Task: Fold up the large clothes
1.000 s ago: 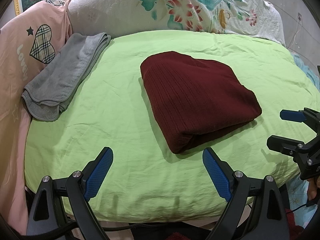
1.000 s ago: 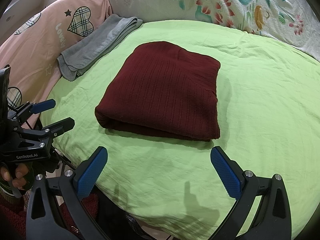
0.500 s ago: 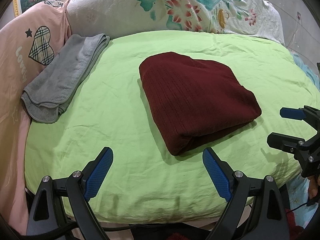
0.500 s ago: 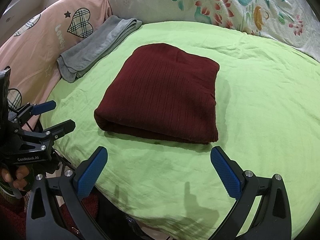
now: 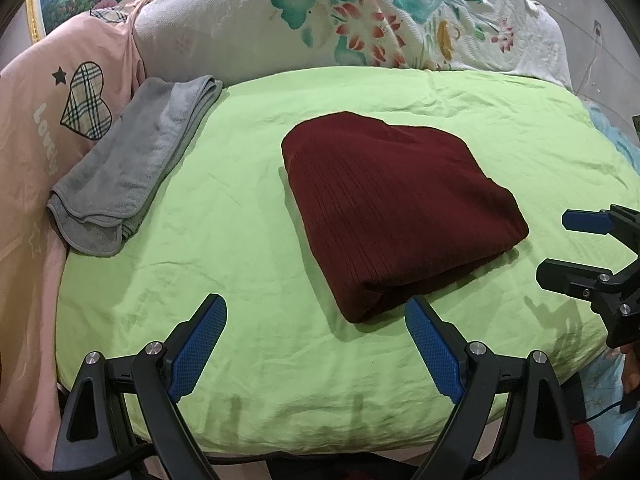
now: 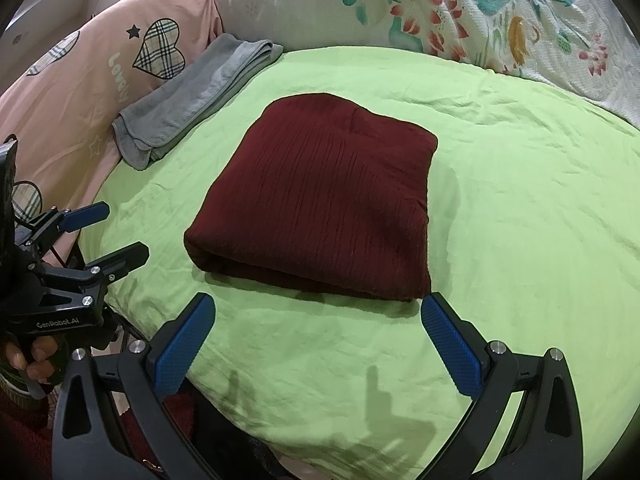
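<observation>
sweater [image 5: 396,216], dark red and ribbed, lies folded into a thick rectangle near the middle of the bed [image 5: 248,240], on the lime-green sheet, its rolled fold facing the near edge. left gripper [image 5: 316,344] hovers over the near edge of the bed with its blue-padded jaws spread wide and nothing between them; its right pad sits just beside the sweater's near corner in that view, though contact cannot be told. right gripper [image 6: 318,340] hangs over the same near edge, jaws likewise spread wide and empty, the sweater's near fold lying just beyond its pads. each gripper also shows in the other's view, off to the side of the bed and apart from the sweater: the right one at the right border of the left wrist view, the left one at the left border of the right wrist view, gripped there by a hand [image 6: 28,360]. a folded grey towel [image 5: 132,160] rests along the left edge of the bed, well apart from the sweater, touching a pink cover [image 5: 32,128] with a plaid heart. a floral white quilt [image 5: 340,20] is heaped along the far edge.
</observation>
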